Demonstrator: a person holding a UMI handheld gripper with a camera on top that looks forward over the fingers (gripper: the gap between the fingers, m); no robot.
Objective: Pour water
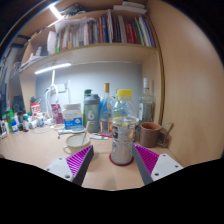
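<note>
The tool (113, 162) stands open with the bottle (123, 128) upright between its fingers on the worktop (35, 150); placed, I judge, for grasping; the mug (150, 134) waits just beyond.

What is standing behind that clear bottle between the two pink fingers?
Behind the clear bottle stand more bottles against the wall, a brown mug beside it. The open gripper flanks the bottle. Whatever sits directly behind its body is covered.

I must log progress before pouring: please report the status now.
Gripper jaws open. Clear bottle upright on desk, between the jaws, gaps either side. Brown mug close beside it; white cup on the other side.
</note>
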